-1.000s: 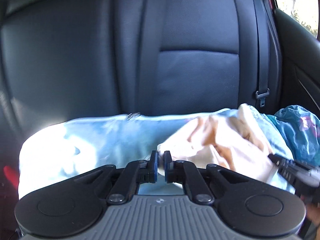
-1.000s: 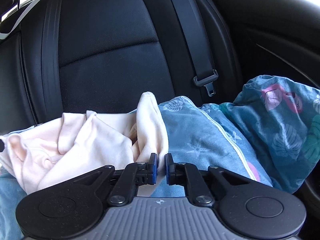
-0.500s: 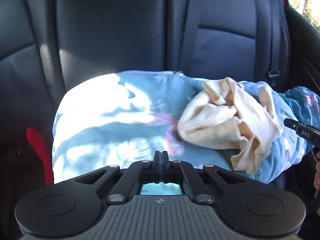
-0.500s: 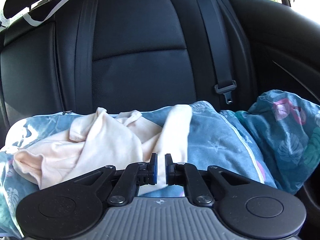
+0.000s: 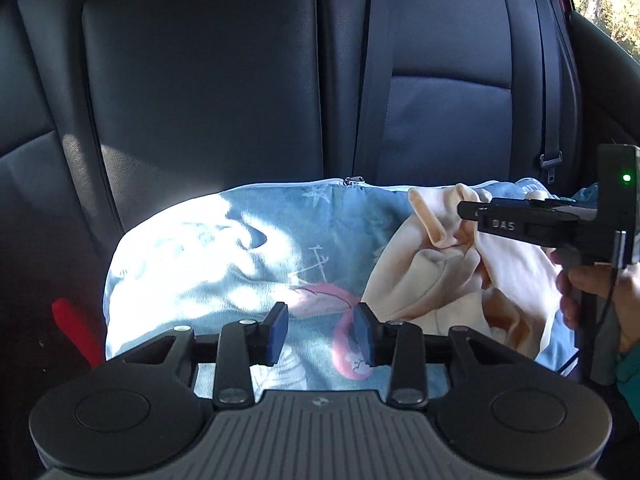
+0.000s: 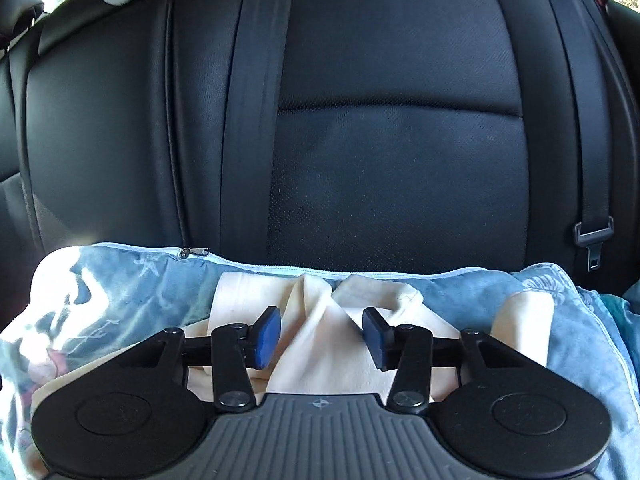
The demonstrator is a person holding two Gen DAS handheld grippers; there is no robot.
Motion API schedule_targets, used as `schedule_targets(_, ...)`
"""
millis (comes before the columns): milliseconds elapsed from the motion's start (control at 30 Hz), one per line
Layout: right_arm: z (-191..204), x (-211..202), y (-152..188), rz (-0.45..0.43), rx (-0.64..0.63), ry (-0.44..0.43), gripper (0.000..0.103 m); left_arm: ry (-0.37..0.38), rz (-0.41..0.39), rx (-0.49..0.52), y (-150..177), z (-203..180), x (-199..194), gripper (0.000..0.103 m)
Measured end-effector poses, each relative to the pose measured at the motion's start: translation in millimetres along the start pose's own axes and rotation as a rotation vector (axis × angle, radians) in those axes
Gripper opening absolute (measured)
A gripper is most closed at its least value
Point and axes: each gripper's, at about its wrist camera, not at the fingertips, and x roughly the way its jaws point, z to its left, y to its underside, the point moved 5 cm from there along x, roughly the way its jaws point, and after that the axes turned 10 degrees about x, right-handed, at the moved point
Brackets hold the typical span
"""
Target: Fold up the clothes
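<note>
Left gripper spread wide, blue pads well apart, holding nothing; poised above the near edge of the blue patterned cushion, over a pink flamingo print. Nothing between the jaws but cushion fabric seen beyond them

Right gripper likewise released, pads apart, hanging just over the cream garment; a raised fold of the cloth in line with the gap between the fingers, though contact with the pads cannot be told. Seen also from the left wrist camera as a black bar marked "DAS", green light glowing on its body, reaching in from the right over the garment's upper folds, gripped by a bare hand

Cream garment crumpled, unfolded, bunched in loose ridges on the right half of the cushion, one pointed flap standing up near the back edge. In the right wrist view, stretched across the cushion's middle, a separate cream bulge at the right

Blue patterned cushion lying across the black leather rear car seat, white zipper along its far edge, sunlight patching its left side. A second teal printed fabric at the far right. Seat belt buckle against the backrest on the right; a red object left of the cushion, down by the seat. Car window bright at the upper right
</note>
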Motion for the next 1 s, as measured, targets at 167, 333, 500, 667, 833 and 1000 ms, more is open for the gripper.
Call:
schedule_targets(167,-1,-8,5,-0.031,-0.075,0.065,0.012,-0.004,-0.006,0.028,-21,-7,11,0.046)
schedule_targets(333,-22,-59,4,-0.127,-0.119,0.158,0.010,0.009,-0.004,0.051,-42,-22,31,0.050)
schedule_targets(500,-64,-105,4,-0.181,-0.074,0.284,0.010,0.006,0.011,0.099,-63,-42,61,0.059)
schedule_targets(667,-111,-138,22,-0.182,-0.010,0.442,0.010,0.013,0.040,0.152,-77,-62,94,0.069)
schedule_targets(833,-144,-141,46,-0.106,0.061,0.470,0.014,0.026,0.091,0.161,-74,-71,123,0.075)
schedule_targets(1000,-145,-141,54,-0.110,0.090,0.420,0.032,0.124,0.139,0.087,-62,-66,138,0.011)
